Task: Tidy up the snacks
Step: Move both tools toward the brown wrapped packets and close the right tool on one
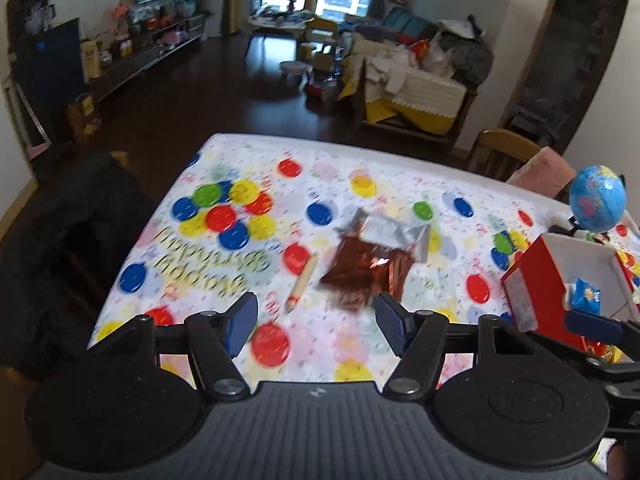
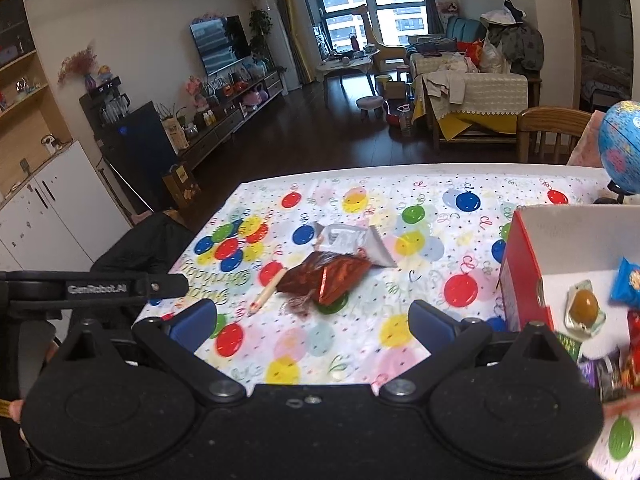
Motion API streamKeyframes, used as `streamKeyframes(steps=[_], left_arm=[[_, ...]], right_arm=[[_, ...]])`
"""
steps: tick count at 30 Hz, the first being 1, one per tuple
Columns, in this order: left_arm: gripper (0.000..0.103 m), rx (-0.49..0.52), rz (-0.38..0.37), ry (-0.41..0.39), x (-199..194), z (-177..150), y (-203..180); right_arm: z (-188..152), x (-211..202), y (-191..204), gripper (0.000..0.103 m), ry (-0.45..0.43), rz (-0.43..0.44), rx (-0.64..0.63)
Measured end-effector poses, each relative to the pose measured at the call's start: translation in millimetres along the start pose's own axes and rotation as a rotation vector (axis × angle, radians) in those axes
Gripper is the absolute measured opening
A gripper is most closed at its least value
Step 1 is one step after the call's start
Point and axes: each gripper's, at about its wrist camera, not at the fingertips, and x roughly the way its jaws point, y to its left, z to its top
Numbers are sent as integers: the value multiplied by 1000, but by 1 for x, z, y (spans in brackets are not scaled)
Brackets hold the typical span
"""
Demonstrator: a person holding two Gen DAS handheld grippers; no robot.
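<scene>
Left gripper [image 1: 316, 320]: we see its jaws spread, nothing between them.
Right gripper [image 2: 312, 320]: spread too, empty.
Snacks: a crinkled red foil packet [image 2: 326, 276] overlaps a silver pouch [image 2: 356, 242] mid-table; a slim stick [image 2: 267, 292] lies beside them.
Box [image 2: 520, 264]: red card, white inside.
Right view only: a yolk-like snack [image 2: 585, 307] inside the box.

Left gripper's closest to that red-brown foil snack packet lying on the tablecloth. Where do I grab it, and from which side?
Probably take the red-brown foil packet by its near, crinkled edge, coming in low from the left gripper's own side. It lies flat, so a top-down pinch finds little to bite. That edge faces the open jaws, clear of the silver packet beyond and the wrapped stick alongside.
</scene>
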Motion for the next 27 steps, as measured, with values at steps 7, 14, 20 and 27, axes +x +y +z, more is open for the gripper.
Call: streamKeyframes(steps=[7,14,20,27], left_arm=[[79,55,19,111,44,18,-15],[79,25,22,174,80,21,-9],[79,10,29,180,104,22,0],[69,-27,60,127,123,31,9]], right_arm=[[14,40,-17,102,26,21,-18],[24,73,-33,102,64,22,-33],[29,101,-36,101,94,7,-73],[47,131,-39,97,89,-25,-110]])
